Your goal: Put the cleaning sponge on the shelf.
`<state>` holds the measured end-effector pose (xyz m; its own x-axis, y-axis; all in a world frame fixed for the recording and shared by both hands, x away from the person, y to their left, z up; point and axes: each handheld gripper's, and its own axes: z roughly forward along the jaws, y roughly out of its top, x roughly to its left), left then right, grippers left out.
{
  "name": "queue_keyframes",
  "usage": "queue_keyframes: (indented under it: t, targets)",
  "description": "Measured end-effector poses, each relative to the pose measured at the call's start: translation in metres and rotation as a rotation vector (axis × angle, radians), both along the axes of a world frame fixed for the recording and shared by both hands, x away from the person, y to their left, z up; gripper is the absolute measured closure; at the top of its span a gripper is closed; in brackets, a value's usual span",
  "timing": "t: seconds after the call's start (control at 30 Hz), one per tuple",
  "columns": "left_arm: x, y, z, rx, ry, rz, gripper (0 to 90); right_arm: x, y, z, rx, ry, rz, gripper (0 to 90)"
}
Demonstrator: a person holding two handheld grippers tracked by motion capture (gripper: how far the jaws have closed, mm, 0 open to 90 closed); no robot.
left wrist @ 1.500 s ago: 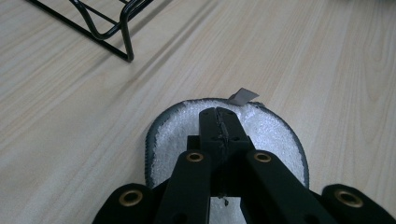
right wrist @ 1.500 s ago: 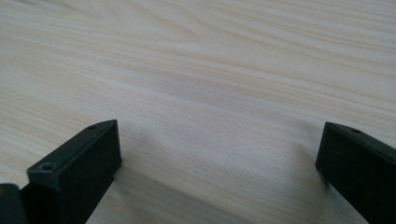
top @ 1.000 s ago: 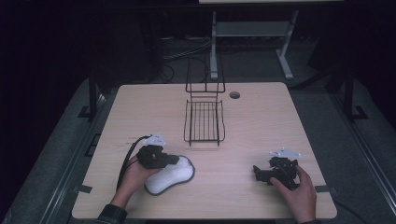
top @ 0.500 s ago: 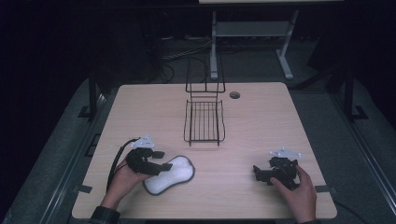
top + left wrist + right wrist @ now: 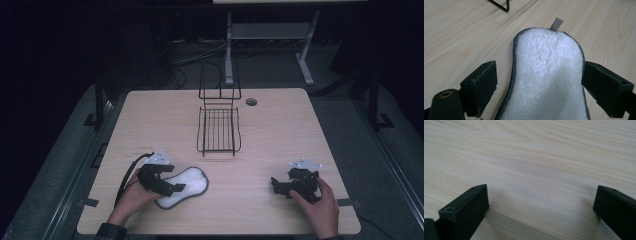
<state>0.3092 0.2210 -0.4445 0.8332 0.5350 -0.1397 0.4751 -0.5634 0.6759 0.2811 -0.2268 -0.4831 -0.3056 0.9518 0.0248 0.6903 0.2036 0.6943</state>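
Fingers (image 5: 481, 87) of left gripper (image 5: 167, 186) spread wide, having just been opening; white pad (image 5: 549, 82) lying flat between them. In the left gripper view, a gap visible between one jaw and the pad's dark edge; the other jaw close against the opposite edge, contact not determinable. No squeeze evident on the pad.

Fingers (image 5: 466, 212) of right gripper (image 5: 278, 186) likewise set wide apart, with bare wood between them and nothing held. Gripper resting low at the near right of the table (image 5: 280, 130), cupped from behind by the right hand (image 5: 320, 202).

Left hand (image 5: 131, 200) at the near left corner, gripping the left unit from behind; black cable (image 5: 126, 175) looping out to its left.

White pad seen from the high view (image 5: 187, 184) lying on the tabletop just right of the left gripper, near the front edge, oblong with a narrowed waist and dark trim. Small grey tab (image 5: 556, 24) protruding from its far end.

Farther back, at table centre, black wire rack (image 5: 218, 131), well apart from the pad and both grippers. One corner of the rack's frame (image 5: 500, 5) visible at the top of the left gripper view.

Beyond, a round grommet hole (image 5: 251, 101) near the table's far edge, just right of the rack.
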Motion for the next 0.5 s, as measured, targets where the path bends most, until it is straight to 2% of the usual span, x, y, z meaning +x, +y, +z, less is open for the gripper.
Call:
queue_keyframes:
  t: [0.5]
  targets:
    - [0.0,-0.009,-0.014,0.028,0.021,-0.037,12.6,0.0,0.0,0.0,0.0,0.0,0.0,0.0]
